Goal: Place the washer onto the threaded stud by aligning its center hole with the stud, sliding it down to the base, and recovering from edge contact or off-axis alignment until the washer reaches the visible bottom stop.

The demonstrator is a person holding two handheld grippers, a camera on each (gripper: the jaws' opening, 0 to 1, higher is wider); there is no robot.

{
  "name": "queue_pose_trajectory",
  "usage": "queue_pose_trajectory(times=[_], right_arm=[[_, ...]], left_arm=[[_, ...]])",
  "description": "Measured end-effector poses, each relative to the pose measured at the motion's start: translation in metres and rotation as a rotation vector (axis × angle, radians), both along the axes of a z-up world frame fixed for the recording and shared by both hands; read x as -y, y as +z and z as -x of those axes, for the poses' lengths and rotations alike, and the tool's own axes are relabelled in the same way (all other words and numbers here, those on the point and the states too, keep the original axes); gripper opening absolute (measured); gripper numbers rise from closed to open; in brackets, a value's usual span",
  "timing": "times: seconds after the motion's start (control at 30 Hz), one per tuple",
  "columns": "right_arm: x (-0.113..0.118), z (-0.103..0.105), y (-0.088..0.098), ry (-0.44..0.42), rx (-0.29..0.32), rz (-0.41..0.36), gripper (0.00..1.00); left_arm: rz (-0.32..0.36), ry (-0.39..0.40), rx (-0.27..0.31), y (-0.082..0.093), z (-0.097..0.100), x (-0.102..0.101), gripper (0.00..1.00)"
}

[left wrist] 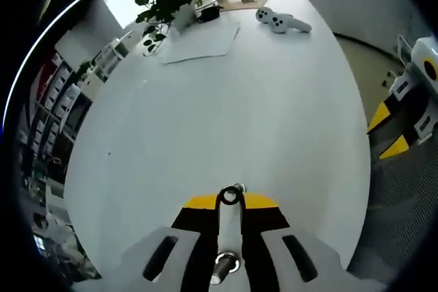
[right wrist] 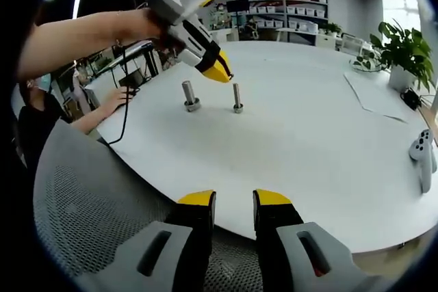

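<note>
- Ring-shaped washer (left wrist: 231,196) sits at the tip of the left gripper (right wrist: 220,71), capping a pale post; can't tell if those jaws grip it.
- Thin stud (right wrist: 237,98) stands at 11 o'clock on the tabletop (right wrist: 308,155), so seating looks undone.
- Right gripper (right wrist: 234,203) jaws are slightly parted and empty.
- No readable writing.

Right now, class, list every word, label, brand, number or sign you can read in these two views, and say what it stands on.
None can be read.
Shelf bins in the right gripper view: any labels are too small and blurred.
Paper sheet on the white table: no print can be made out.
White controllers: no legible marking.
Left gripper and right gripper: no readable lettering.
</note>
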State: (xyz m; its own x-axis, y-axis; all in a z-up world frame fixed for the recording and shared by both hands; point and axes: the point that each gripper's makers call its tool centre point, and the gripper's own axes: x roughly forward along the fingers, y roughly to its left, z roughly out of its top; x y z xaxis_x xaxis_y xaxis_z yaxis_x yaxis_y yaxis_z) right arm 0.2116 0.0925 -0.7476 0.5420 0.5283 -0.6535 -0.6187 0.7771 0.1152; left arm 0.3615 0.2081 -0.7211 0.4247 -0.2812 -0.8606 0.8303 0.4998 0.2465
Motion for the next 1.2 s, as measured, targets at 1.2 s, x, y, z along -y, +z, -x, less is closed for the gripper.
queue_pose_trajectory(times=[1.2], right_arm=[[0.002, -0.001, -0.001, -0.011, -0.003, 0.004, 0.24]], left_arm=[[-0.058, 0.049, -0.234, -0.062, -0.004, 0.000, 0.08]])
